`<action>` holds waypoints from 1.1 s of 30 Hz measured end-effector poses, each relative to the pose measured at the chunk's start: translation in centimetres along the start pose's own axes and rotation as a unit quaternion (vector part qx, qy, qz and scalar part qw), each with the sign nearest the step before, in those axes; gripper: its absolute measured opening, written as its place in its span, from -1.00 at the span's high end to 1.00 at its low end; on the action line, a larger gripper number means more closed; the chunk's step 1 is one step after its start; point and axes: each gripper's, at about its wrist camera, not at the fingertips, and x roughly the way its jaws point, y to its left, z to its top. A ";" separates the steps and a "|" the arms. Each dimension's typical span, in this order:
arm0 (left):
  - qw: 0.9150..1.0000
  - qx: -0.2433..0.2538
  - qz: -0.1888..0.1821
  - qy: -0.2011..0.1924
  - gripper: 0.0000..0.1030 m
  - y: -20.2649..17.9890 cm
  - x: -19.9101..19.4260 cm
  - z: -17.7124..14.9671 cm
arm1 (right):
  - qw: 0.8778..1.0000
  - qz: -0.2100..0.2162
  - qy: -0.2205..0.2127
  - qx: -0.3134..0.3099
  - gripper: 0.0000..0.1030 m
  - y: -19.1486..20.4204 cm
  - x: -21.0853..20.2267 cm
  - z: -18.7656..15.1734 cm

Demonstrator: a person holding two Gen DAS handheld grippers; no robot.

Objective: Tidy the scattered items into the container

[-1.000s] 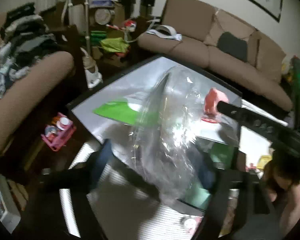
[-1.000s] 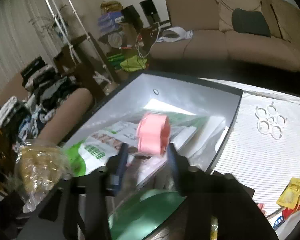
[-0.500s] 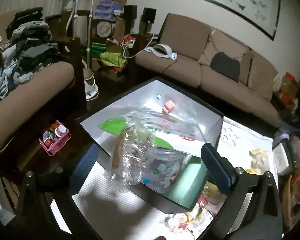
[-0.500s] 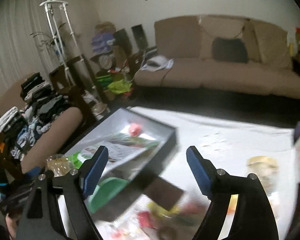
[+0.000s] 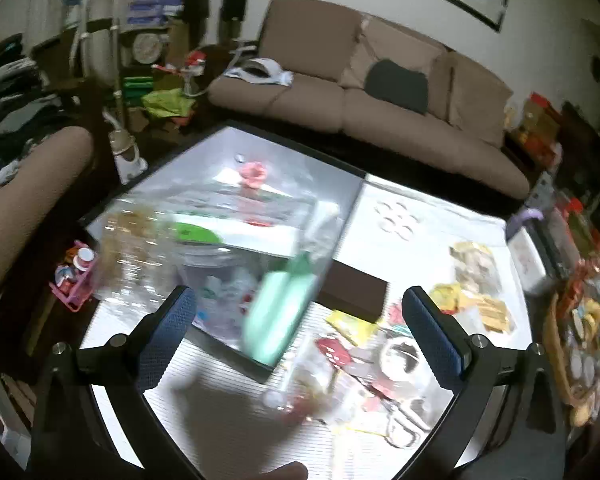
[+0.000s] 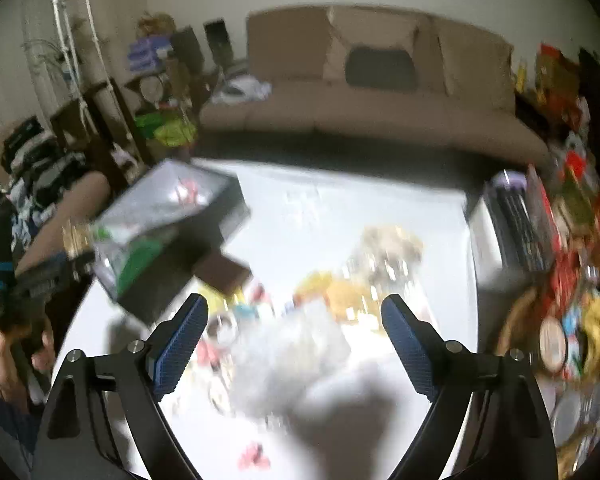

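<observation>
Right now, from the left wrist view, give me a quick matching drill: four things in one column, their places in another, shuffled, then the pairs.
Things:
1. pink flower-shaped piece
2. white ring cluster
3. scissors
4. pink basket

Places:
A. on the floor left of the table
B. inside the container, far end
C. on the table just right of the container
D. on the table, near edge

Pairs: 1-B, 2-C, 3-D, 4-A

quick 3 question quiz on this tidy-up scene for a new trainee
1. True or false: the left gripper is open, holding nothing.
2. The pink roll lies: A) in the black box B) on the sofa C) on the white table
3. Fill in: the right gripper hovers over scattered ____ on the table, fingers apart.

Key: 1 true; 2 A; 3 packets
</observation>
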 end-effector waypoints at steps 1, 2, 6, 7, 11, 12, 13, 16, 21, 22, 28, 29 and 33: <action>1.000 0.004 -0.001 0.003 -1.00 -0.5 0.1 0.0 | 1.000 -0.002 0.010 0.006 -0.77 -0.3 0.1 -1.0; 1.000 0.007 0.002 0.005 -1.00 -1.0 0.2 -0.1 | 1.000 -0.003 0.017 0.013 -0.77 -0.5 0.3 -1.8; 0.998 0.017 0.056 0.023 -1.00 -2.7 0.1 -0.5 | 0.999 0.023 0.027 0.036 -0.77 -0.5 1.3 -3.7; 0.997 0.020 0.065 0.024 -1.00 -3.0 -0.4 -0.7 | 0.999 0.030 0.027 0.036 -0.77 -0.2 1.7 -3.6; 0.998 0.003 0.065 0.001 -1.00 -3.1 -3.6 -0.6 | 0.999 0.049 0.007 -0.010 -0.77 2.2 2.4 -2.2; 0.998 -0.008 0.057 -0.007 -1.00 -3.0 -4.3 -0.6 | 0.998 0.053 -0.012 -0.026 -0.77 2.8 2.1 -2.0; 0.999 -0.016 0.050 -0.011 -1.00 -2.9 -4.9 -0.5 | 0.997 0.054 -0.028 -0.036 -0.77 3.1 1.9 -2.0; 0.998 -0.014 0.064 -0.010 -1.00 -2.7 -5.8 -0.9 | 0.996 0.066 -0.058 -0.033 -0.77 3.2 1.9 -2.1; 0.992 0.003 0.123 0.006 -1.00 -2.8 -5.8 -1.7 | 0.994 0.090 -0.046 -0.029 -0.77 2.8 2.7 -2.8; 0.993 0.002 0.122 0.006 -1.00 -2.8 -5.9 -1.8 | 0.994 0.089 -0.045 -0.034 -0.77 2.9 2.7 -3.0; 0.992 0.004 0.127 -0.001 -1.00 -3.1 -6.7 -1.6 | 0.993 0.092 -0.056 -0.048 -0.77 3.9 1.4 -3.0; 0.992 0.004 0.127 -0.001 -1.00 -3.2 -6.9 -1.5 | 0.992 0.095 -0.061 -0.048 -0.77 4.1 1.0 -2.8; 0.993 0.000 0.118 -0.003 -1.00 -3.5 -7.9 -1.3 | 0.991 0.096 -0.080 -0.056 -0.77 4.9 -0.4 -2.3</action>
